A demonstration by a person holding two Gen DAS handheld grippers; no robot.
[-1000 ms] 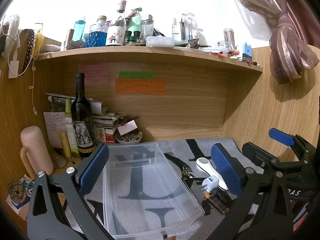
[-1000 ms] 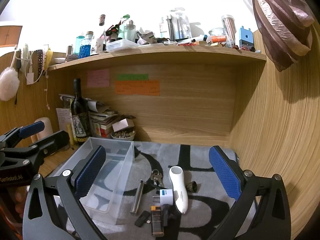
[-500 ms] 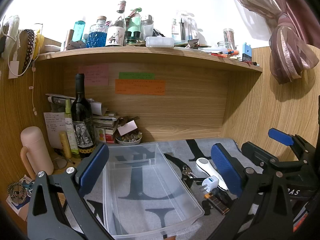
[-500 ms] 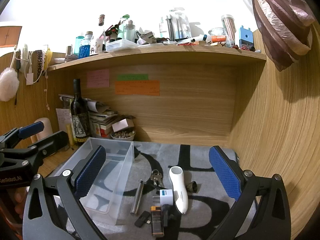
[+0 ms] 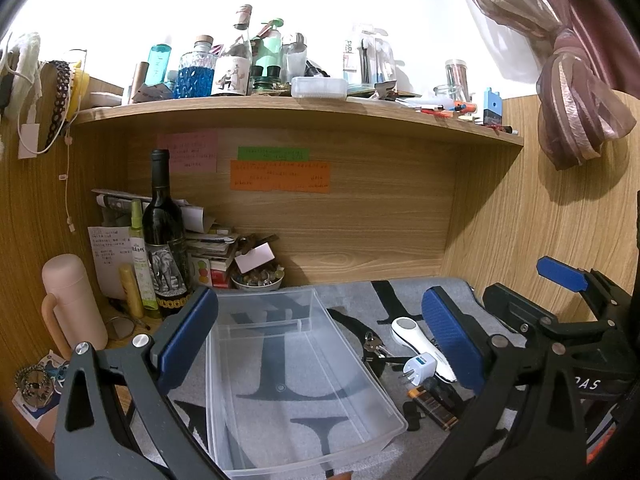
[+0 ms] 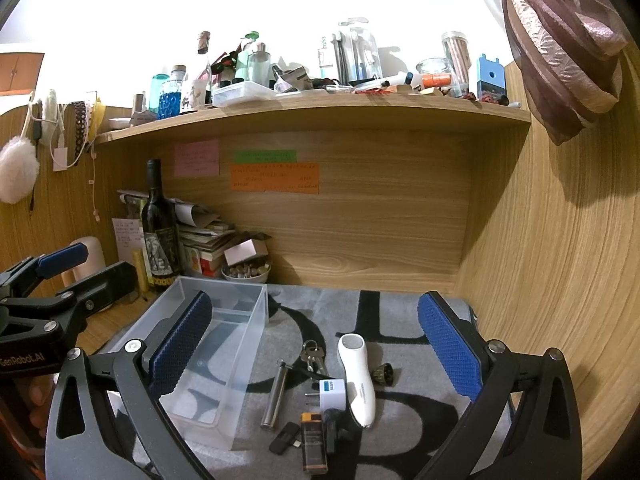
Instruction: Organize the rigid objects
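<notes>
Nothing was sorted yet: the clear bin [image 6: 208,364] sat empty (keys [image 6: 313,357], plug adapter [image 6: 334,394], white handheld device [image 6: 357,380] beside it), both claws, left [image 5: 320,344] and right [image 6: 316,354], gaped wide, holding nothing.

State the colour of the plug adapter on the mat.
White, with a blue label on the plug adapter; clearest in the right wrist view.

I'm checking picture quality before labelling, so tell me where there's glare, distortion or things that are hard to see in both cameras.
Left wrist view: the wall above the shelf is blown out white, fisheye bends the shelf edge, and the clear bin shows mainly by its rims. Right wrist view: same overexposed wall, curved side panel, dark corners; the small items such as the keys stay sharp.
</notes>
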